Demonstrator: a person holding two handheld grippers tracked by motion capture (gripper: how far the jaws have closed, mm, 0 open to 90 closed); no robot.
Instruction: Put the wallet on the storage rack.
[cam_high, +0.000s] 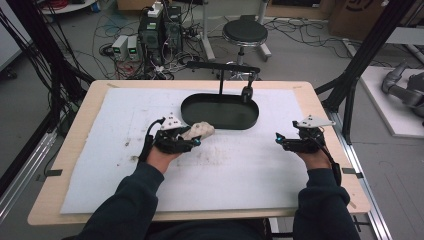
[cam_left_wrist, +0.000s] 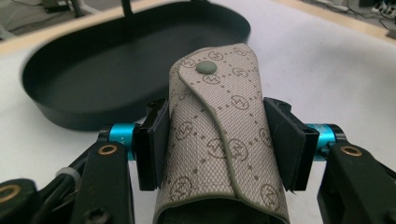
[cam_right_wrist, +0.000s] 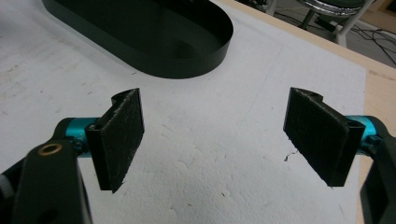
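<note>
A beige patterned pouch (cam_left_wrist: 219, 135) with a snap-button flap sits between the jaws of my left gripper (cam_left_wrist: 219, 149), which is shut on its sides. In the high view the pouch (cam_high: 199, 131) is held just left of and in front of the black oval tray (cam_high: 220, 111), with the left gripper (cam_high: 192, 138) on it. My right gripper (cam_high: 279, 139) hovers over the white mat at the right, jaws wide apart. In its own view the right gripper (cam_right_wrist: 215, 135) has nothing between its pads, and the tray (cam_right_wrist: 154, 32) lies ahead to the left.
A white foam mat (cam_high: 225, 170) covers the wooden table (cam_high: 75, 145). A black stand with an arm (cam_high: 222, 67) rises behind the tray. A stool (cam_high: 245, 32), computers and cables are on the floor beyond; black frame posts flank the table.
</note>
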